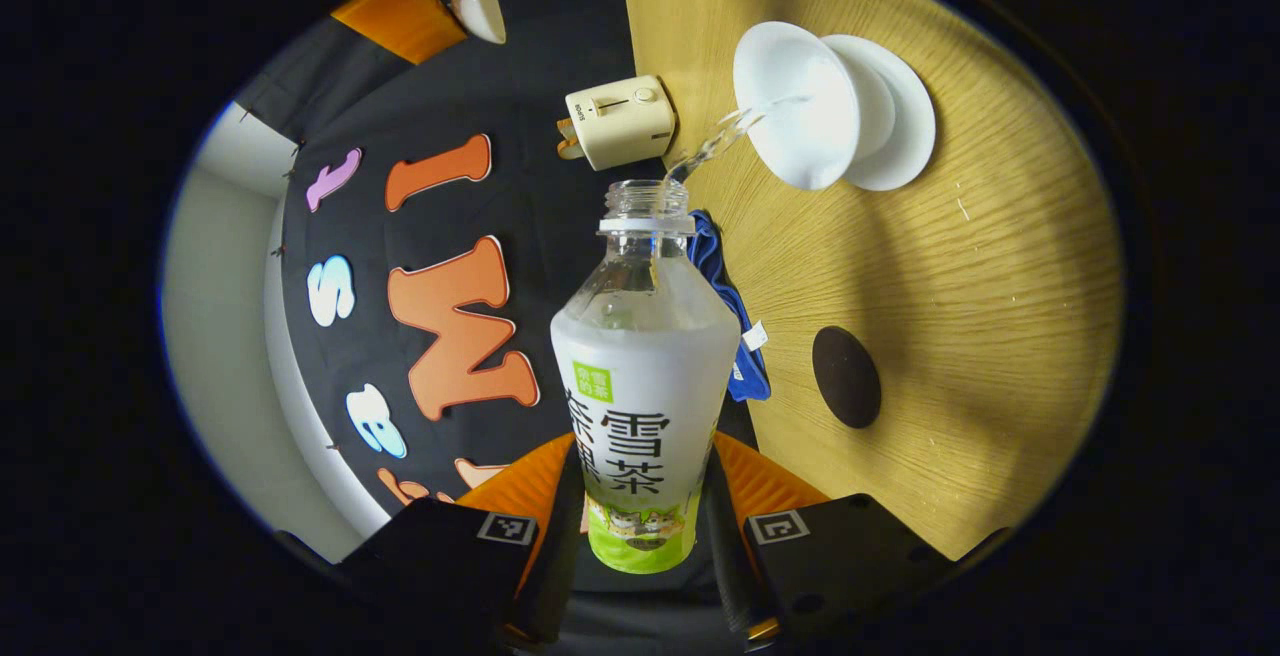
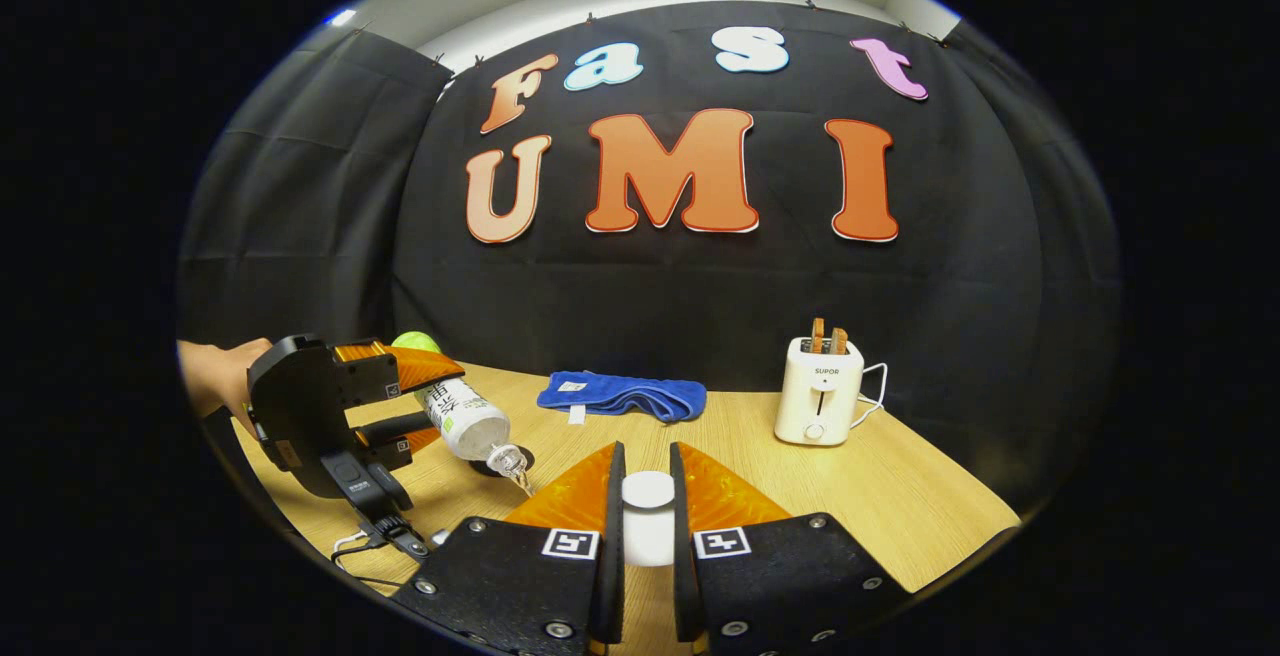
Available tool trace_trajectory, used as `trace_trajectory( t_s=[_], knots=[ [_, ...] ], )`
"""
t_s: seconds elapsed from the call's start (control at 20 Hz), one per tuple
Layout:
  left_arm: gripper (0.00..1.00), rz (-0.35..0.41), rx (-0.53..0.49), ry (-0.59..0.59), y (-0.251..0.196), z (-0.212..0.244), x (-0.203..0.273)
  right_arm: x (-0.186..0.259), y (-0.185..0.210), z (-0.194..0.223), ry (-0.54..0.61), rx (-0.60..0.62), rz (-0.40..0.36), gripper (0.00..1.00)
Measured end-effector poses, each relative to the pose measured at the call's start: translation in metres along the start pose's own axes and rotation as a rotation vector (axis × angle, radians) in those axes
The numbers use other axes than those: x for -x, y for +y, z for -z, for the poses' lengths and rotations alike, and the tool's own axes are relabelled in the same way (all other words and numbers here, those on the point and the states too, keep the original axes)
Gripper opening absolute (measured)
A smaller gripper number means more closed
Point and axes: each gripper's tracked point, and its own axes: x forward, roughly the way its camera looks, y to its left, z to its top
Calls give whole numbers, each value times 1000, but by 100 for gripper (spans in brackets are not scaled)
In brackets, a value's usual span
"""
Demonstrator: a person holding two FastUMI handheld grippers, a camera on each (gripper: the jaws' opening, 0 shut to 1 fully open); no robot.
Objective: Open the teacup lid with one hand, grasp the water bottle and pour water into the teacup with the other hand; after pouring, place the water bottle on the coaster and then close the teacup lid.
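bottle [image 1: 643,406] is clamped in your left gripper [image 1: 640,526], tipped over with water streaming from its mouth into the cup [image 1: 800,111] on its saucer [image 1: 905,121]. your right gripper [image 2: 647,516] pinches the lid [image 2: 648,491], both fingers on it.

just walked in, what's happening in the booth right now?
Mid-pour. The left gripper is shut on the water bottle, tipped so a stream of water runs from its open neck toward the white teacup on its saucer. The right gripper holds the teacup lid clear. The dark coaster sits on the wooden table, unused so far.
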Motion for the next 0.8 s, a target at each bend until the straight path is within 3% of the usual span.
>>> trace_trajectory(
  t_s=[0.8],
  knots=[
    [62, -84, -114, -15, 10, 0, -1, 2, 4, -1, 0, 1, -20, 20]
  ],
)
